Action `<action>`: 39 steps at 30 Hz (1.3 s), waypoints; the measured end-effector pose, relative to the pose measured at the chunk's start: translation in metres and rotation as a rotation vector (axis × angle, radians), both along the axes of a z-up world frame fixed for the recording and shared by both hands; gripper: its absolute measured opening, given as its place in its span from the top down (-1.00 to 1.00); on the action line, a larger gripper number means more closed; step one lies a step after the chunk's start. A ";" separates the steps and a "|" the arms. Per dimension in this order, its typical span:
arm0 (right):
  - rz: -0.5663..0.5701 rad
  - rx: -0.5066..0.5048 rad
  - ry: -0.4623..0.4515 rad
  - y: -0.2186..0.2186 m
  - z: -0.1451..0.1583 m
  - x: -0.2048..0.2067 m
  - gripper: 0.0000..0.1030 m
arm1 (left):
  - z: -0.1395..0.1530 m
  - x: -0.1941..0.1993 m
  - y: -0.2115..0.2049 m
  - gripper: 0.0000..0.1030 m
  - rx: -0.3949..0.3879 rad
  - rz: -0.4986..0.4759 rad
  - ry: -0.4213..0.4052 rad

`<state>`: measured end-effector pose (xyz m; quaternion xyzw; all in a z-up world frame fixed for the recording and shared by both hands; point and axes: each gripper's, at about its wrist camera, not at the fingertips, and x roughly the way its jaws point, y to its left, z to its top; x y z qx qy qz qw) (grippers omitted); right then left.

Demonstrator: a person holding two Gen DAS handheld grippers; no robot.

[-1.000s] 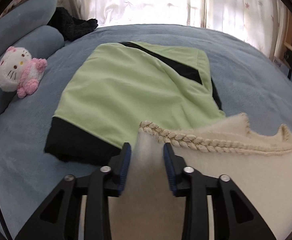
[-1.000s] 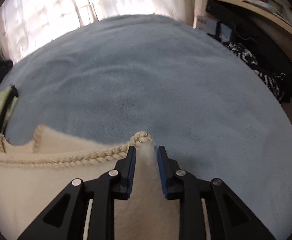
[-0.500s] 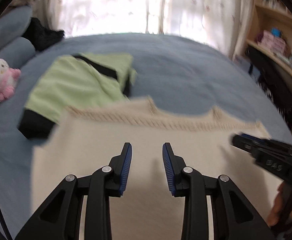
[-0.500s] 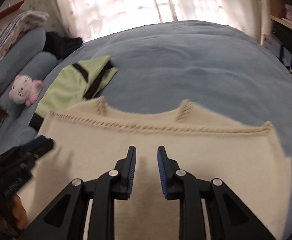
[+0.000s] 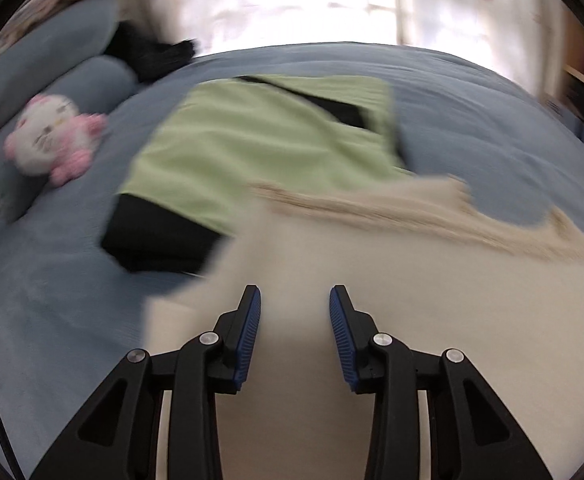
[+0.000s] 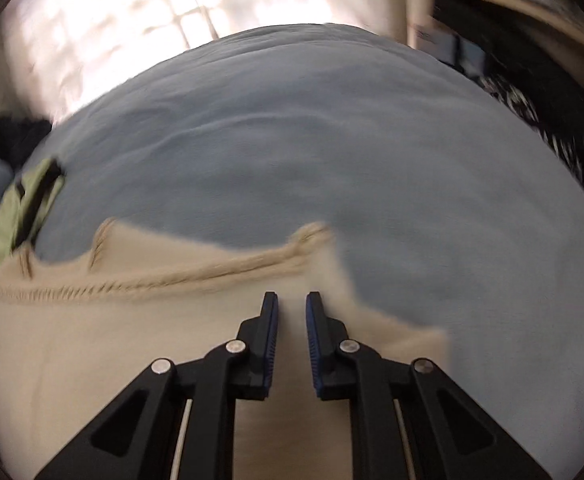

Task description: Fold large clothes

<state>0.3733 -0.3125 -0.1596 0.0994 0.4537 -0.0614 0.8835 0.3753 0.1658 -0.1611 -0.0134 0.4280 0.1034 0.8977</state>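
on the left of the blue bed (image 5: 472, 112) a pink-and-white plush toy (image 5: 51, 140) leans on the pillows, and beside it lies a folded green and black garment (image 5: 267, 148) – its near edge overlapped by the cream knitted garment (image 5: 412, 300) with a braided trim. the left gripper (image 5: 295, 328) hovers over the cream knit, its jaws having just opened a little, standing apart with nothing pinched. further right, the right gripper (image 6: 292, 336) sits above the knit's right corner – its jaws just drew in, a narrow gap left, and whether they pinch cloth i cannot tell.

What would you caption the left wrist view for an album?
Left gripper above a cream knit garment on a blue bed.
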 end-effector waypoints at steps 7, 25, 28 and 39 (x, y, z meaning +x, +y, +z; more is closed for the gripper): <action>-0.091 0.086 -0.004 -0.048 0.004 -0.013 1.00 | -0.011 0.019 0.059 0.17 -0.071 0.127 0.042; 0.171 0.125 -0.097 0.056 0.052 -0.107 1.00 | 0.034 -0.099 -0.015 0.15 -0.072 -0.065 0.006; 0.243 0.175 -0.082 0.086 0.044 -0.132 1.00 | 0.026 -0.137 -0.037 0.14 -0.146 -0.108 0.031; 0.219 0.205 0.009 0.087 0.003 -0.198 0.96 | -0.010 -0.193 -0.045 0.05 -0.097 -0.028 0.028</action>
